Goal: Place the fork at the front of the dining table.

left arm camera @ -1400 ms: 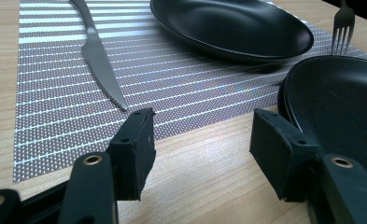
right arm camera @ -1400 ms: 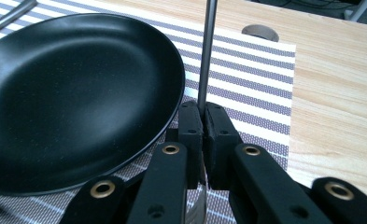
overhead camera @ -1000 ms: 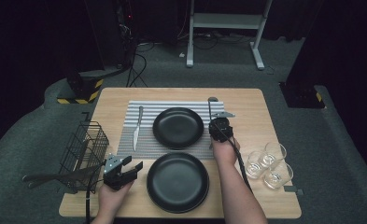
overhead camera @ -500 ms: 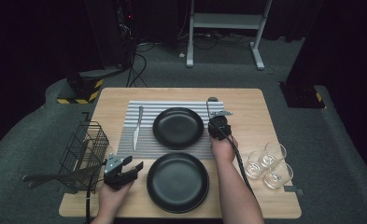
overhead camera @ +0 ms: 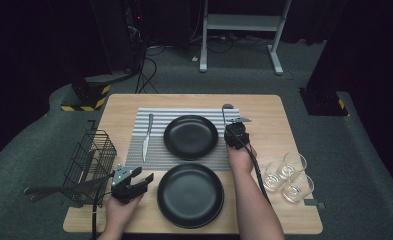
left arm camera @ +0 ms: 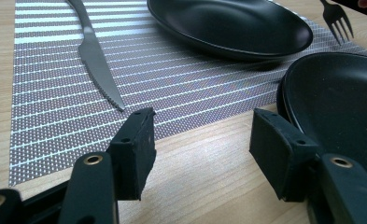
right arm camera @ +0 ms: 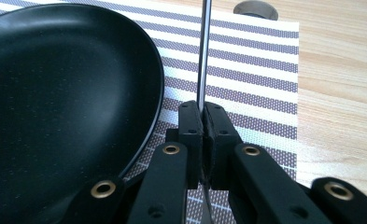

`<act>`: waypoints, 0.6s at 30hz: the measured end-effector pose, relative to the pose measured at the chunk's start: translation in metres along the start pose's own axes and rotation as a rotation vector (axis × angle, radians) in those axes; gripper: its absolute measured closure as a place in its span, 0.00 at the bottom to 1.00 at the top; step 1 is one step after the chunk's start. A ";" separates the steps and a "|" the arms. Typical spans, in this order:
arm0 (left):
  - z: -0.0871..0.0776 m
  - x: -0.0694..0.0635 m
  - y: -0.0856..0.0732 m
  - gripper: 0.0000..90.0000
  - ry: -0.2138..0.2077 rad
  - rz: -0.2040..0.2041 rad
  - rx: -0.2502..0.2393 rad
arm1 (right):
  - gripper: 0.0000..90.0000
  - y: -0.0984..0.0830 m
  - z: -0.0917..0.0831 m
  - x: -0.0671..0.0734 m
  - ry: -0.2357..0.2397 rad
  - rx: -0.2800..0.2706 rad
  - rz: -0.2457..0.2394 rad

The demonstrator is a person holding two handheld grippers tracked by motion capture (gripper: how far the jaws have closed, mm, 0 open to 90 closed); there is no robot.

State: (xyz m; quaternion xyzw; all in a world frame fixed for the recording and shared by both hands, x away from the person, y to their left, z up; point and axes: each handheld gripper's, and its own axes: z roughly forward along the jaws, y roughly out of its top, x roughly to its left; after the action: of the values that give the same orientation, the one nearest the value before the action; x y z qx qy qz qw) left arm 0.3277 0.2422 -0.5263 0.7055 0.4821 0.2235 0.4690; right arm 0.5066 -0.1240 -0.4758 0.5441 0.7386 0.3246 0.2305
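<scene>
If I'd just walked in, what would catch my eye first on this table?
Two black plates, one on the striped placemat at the table's middle and one nearer the person. Right of the far plate, the right gripper pinches a thin piece of metal cutlery. A knife lies left on the mat.

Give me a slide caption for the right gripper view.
Right claw shut on fork beside black plate on striped placemat.

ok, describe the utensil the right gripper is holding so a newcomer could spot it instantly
Start at the striped placemat in the middle of the wooden table. Along its right edge, just right of the far black plate, a thin metal fork is clamped in the right gripper. The knife lies loose, left of that plate.
</scene>
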 end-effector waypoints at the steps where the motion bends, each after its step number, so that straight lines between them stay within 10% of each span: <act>1: 0.000 0.000 0.000 0.45 0.000 0.000 0.000 | 0.96 0.000 -0.001 0.000 0.001 -0.002 -0.001; 18: -0.001 0.000 0.000 0.45 -0.005 -0.004 -0.002 | 0.96 -0.005 0.014 -0.005 -0.018 0.039 0.039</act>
State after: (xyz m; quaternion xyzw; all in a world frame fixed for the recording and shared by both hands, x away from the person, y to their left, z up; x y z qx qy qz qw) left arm 0.3273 0.2428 -0.5264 0.7047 0.4820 0.2213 0.4713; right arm 0.5149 -0.1269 -0.4890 0.5658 0.7318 0.3097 0.2200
